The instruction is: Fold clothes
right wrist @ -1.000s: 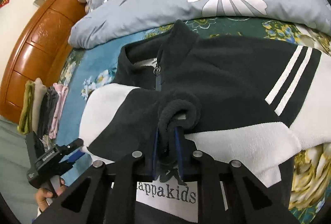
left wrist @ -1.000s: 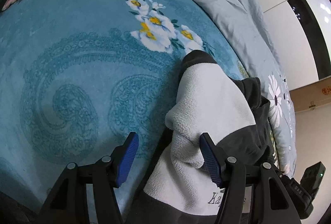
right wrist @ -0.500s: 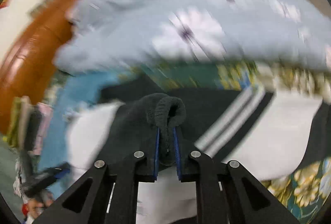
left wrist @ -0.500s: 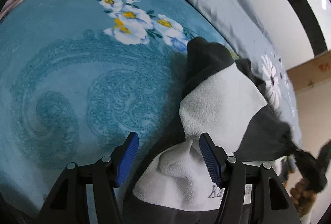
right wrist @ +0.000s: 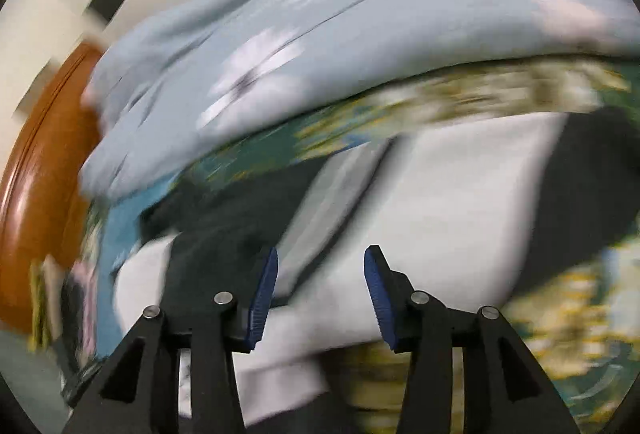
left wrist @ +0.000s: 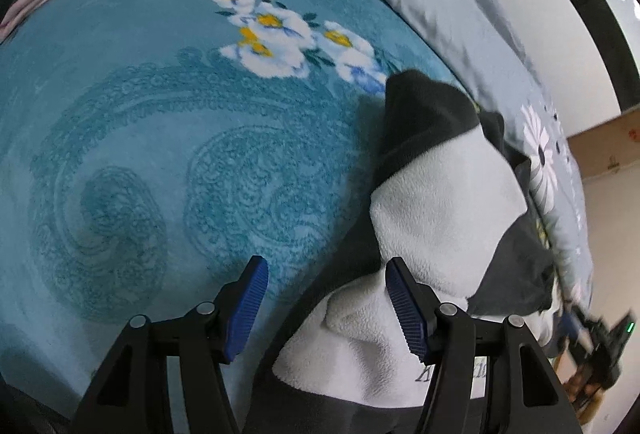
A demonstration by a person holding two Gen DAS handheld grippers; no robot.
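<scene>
Fuzzy fleece jacket point(left wrist: 436, 209), plush blanket point(left wrist: 160, 121)

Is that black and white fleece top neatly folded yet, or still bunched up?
Still bunched. The fleece top lies heaped on the blue blanket, one sleeve draped over in loose folds.

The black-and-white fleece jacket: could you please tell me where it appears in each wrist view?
Left wrist: the fleece jacket fills the lower right, beside the open left gripper.
Right wrist: blurred, it spans the centre and right, beyond the open right gripper.
Shared landmark: the grey daisy-print duvet.
</scene>
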